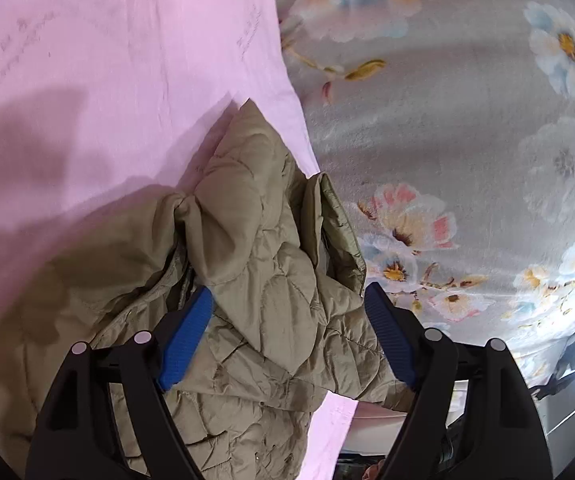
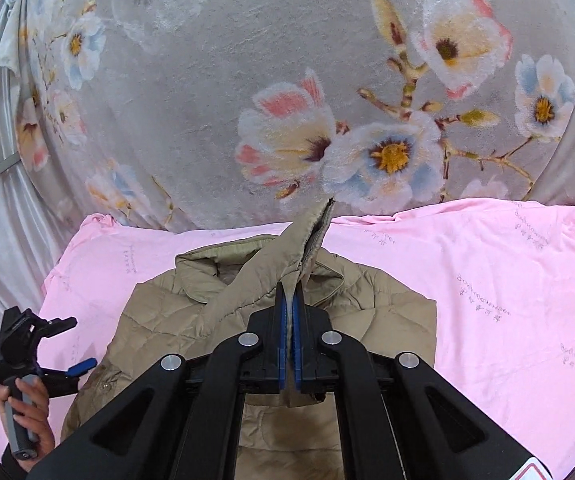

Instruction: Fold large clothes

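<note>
Two grippers: my right gripper pinches a raised flap of the khaki jacket lying on the pink sheet; my left gripper hovers spread above it.

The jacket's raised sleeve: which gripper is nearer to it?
Right. The right gripper is shut on the raised sleeve of the khaki quilted jacket, holding it above the pink sheet. The left gripper is open over the jacket's other side.
</note>
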`<state>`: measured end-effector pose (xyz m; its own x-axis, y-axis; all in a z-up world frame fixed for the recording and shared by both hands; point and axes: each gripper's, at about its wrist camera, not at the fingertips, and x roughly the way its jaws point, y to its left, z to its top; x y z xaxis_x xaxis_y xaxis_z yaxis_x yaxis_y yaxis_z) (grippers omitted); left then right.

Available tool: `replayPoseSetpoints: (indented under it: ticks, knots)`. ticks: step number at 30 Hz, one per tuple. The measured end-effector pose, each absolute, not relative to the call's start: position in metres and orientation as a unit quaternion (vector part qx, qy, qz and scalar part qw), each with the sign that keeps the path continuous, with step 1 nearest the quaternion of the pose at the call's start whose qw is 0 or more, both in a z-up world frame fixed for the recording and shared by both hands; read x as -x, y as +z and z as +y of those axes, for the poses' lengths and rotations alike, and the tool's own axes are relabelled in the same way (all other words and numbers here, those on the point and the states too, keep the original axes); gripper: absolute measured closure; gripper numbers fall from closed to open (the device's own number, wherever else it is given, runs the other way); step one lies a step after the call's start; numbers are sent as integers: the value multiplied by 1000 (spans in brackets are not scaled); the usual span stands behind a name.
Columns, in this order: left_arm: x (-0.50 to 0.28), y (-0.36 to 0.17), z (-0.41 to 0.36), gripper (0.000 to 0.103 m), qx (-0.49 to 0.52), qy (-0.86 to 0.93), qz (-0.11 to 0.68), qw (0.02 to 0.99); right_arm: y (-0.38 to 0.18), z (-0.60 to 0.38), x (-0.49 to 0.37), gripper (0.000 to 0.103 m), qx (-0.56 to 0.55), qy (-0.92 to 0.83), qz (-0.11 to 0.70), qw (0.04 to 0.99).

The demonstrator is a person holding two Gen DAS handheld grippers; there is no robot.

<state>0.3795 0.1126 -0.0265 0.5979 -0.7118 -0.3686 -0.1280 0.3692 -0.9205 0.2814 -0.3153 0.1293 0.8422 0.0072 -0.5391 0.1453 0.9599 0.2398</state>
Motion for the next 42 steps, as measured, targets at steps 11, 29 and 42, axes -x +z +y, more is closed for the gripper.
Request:
replayPoseSetpoints:
  ticks: [11, 29, 42]
  knots:
    - [-418, -77, 96, 61, 539, -163, 448, 695, 140, -314, -273, 101, -126, -35, 263, 956]
    - [-411, -66, 84, 96, 246, -75, 429, 866, -27, -314, -280, 101, -153, -74, 400, 901]
    - [-374, -22, 51, 92, 59, -12, 385, 921, 11, -298, -256, 90, -107, -102, 360, 921]
